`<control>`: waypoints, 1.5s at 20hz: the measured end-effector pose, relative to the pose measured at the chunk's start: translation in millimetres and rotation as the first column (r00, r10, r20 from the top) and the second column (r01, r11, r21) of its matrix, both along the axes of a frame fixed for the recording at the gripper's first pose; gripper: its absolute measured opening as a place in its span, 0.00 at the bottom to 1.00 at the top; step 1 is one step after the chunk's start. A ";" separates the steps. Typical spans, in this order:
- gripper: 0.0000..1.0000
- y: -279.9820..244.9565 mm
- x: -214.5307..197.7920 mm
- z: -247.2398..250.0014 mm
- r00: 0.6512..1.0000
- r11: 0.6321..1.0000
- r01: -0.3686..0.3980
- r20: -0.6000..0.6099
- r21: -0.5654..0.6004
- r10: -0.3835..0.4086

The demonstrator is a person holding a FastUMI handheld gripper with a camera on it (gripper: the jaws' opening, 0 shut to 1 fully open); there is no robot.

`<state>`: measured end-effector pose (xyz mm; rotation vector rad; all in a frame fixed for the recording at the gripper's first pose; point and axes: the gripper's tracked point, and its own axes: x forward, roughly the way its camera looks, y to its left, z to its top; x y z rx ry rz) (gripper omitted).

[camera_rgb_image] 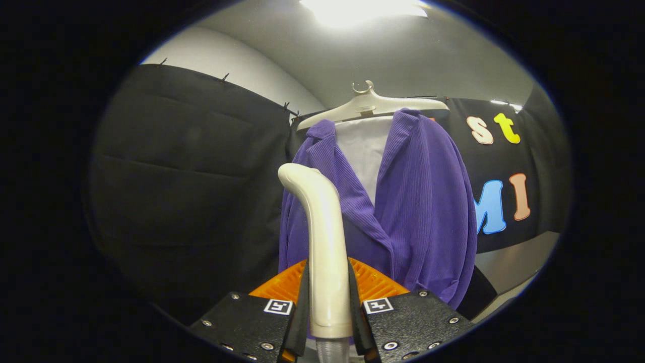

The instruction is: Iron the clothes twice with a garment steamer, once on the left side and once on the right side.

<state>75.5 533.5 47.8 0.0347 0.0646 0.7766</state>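
My gripper (328, 297) is shut on the cream handle of the garment steamer (321, 237), both fingers pressing its sides. The handle rises from between the fingers and bends left at its top, in front of the left half of the garment. A purple ribbed jacket (418, 212) hangs beyond the fingers on a cream hanger (370, 105), open at the front over a white shirt (365, 146). The steamer's head is close to the jacket's left front panel; whether it touches the cloth I cannot tell. The steamer's nozzle face is hidden from me.
Black cloth walls (191, 176) stand left of and behind the jacket. A grey-white surface (519, 262) shows to the lower right of the jacket. A bright ceiling light (363, 10) shines overhead.
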 end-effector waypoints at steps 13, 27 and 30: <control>0.37 -37.5 -27.3 -103.2 0.989 0.994 -0.012 -0.145 -0.113 -0.005; 0.37 -71.8 -63.6 -193.3 0.969 0.974 -0.045 -0.245 -0.222 -0.011; 0.37 -77.3 -71.6 -216.3 0.959 0.970 -0.048 -0.283 -0.239 -0.022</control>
